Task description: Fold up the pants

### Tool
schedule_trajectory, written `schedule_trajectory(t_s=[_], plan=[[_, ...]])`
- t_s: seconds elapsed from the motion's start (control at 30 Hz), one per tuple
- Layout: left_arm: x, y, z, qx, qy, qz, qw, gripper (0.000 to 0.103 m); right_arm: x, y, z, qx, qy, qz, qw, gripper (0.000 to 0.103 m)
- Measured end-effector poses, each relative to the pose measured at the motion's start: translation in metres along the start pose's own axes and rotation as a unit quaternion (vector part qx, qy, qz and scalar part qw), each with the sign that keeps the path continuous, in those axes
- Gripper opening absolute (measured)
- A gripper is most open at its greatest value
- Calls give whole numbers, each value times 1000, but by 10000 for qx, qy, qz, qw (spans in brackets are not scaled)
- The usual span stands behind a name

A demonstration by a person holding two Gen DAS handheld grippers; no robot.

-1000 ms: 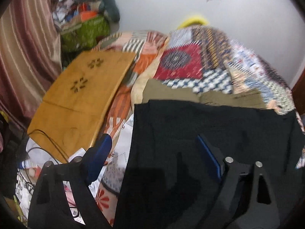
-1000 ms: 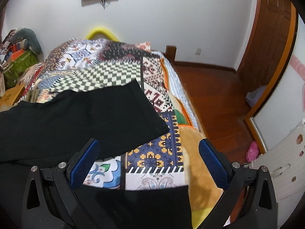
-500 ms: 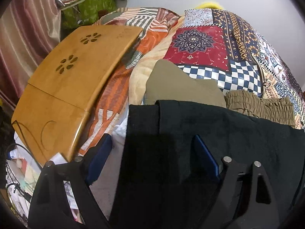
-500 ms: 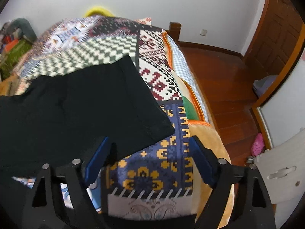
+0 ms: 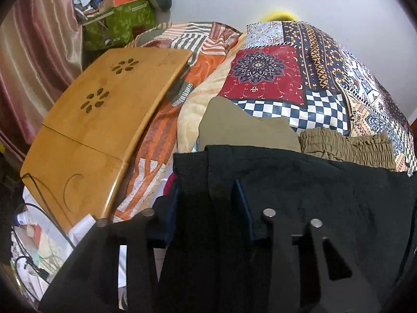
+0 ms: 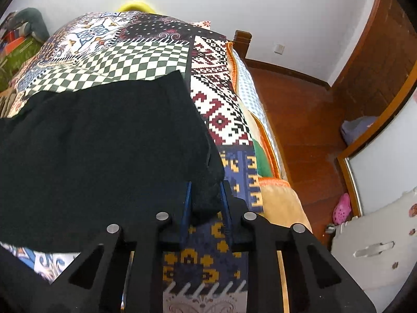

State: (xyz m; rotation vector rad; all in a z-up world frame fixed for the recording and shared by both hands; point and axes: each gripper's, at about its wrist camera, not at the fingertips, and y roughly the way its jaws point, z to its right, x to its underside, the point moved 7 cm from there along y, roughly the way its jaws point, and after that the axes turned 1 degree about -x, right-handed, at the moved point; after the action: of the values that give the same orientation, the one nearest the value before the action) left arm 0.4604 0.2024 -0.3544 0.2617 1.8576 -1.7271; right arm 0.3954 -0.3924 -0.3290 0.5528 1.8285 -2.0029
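Black pants (image 5: 325, 195) lie spread across a patchwork bedspread (image 5: 273, 62). In the left wrist view my left gripper (image 5: 206, 208) is at the pants' left edge. Its jaws are closing and a bunched fold of the black cloth fills the gap between the blue pads (image 5: 241, 203). In the right wrist view the same black pants (image 6: 104, 143) reach to the bed's right side. My right gripper (image 6: 205, 200) has its jaws closing on the pants' near right corner, pinched between its blue pads (image 6: 186, 203).
A wooden lap desk (image 5: 104, 120) sits left of the pants, with cables and clutter below it. An olive garment (image 5: 247, 133) lies just beyond the pants. The bed edge drops to a wooden floor (image 6: 299, 130) on the right, near a white cabinet (image 6: 378, 247).
Both grippers came down onto the pants and their jaws went from wide apart to narrow. The left now has the bunched edge between its pads, the right the corner.
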Motion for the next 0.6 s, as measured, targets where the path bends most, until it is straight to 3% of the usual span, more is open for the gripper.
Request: schedule_trajectory(t_s=[0.33,0.43,0.53,0.6], plan=[[1,5,-2,-83,136,-168,9997,38,50,-23,22,-315,445,-285,9981,17],[2,2,-2,-22,99,-171,9998,39,51,-29,15,-331,326,-367,9982,21],[4,-9,-4,3,172,-179,9997,46,43,-39,12,-354,329,-363,9982,23],[5,-18,-5,-11,296,-128,9995,52,32,-50,6,-395,275,-195,9986,34]])
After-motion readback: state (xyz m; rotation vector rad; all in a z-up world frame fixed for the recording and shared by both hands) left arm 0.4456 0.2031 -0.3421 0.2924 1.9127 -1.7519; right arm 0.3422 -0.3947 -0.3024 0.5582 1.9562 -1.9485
